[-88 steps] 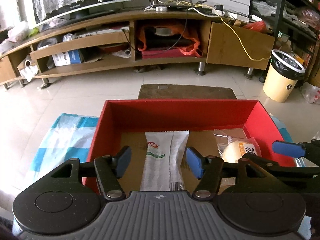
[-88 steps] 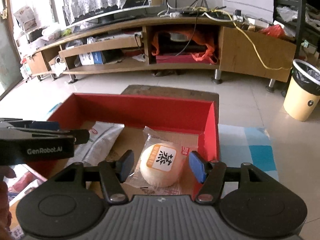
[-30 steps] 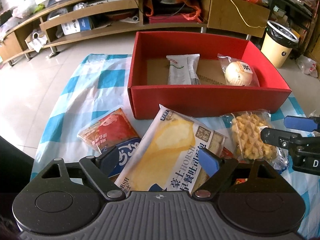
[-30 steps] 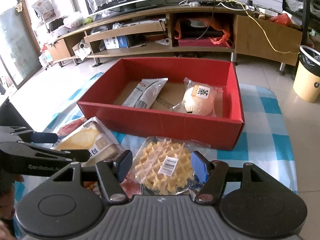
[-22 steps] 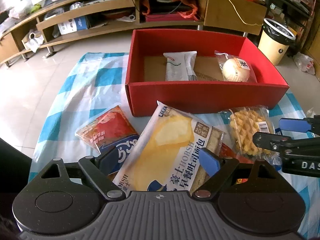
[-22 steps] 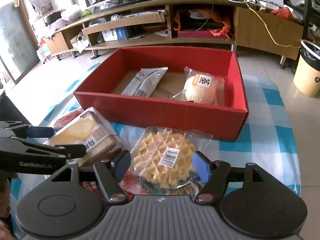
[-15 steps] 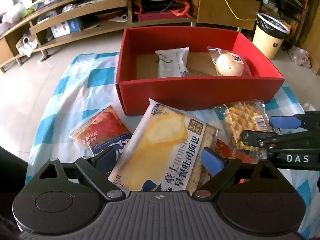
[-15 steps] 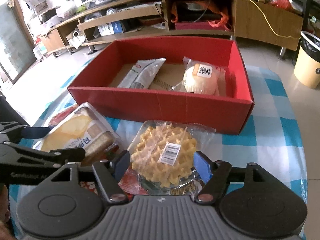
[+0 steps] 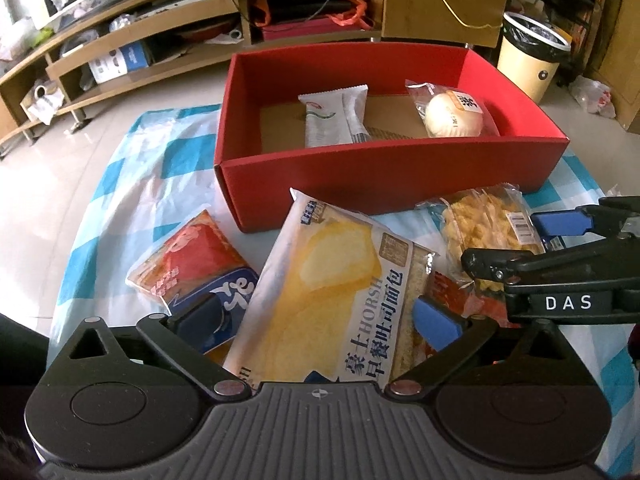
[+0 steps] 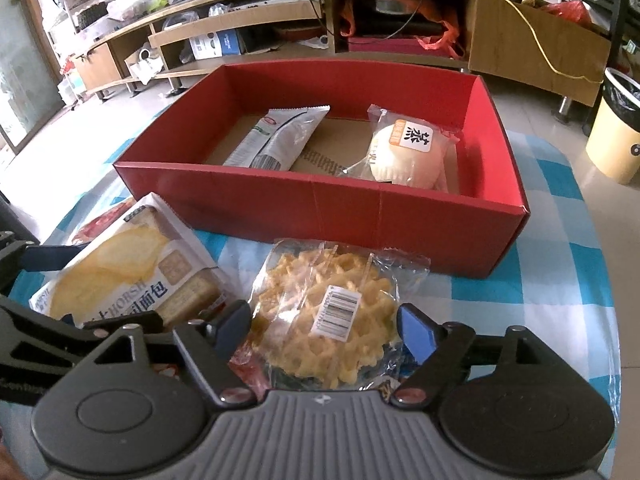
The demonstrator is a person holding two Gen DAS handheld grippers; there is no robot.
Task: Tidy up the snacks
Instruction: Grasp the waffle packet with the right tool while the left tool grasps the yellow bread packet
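two snacks already sitting in the open red cardboard box: long white wrapped bar and round white bun in clear wrap. rest still out front on the blue-and-white checked cloth. left gripper straddling the big yellow toast bread bag, jaws just spread wide, pads not pressing. right gripper framing the clear-wrapped waffle, jaws also just opening, not clamped. probably lined up so each grabs one. red-and-blue packet waiting at the side.

Both grippers back from red box — jaws widened: left gripper astride bread pack, right gripper astride waffle.
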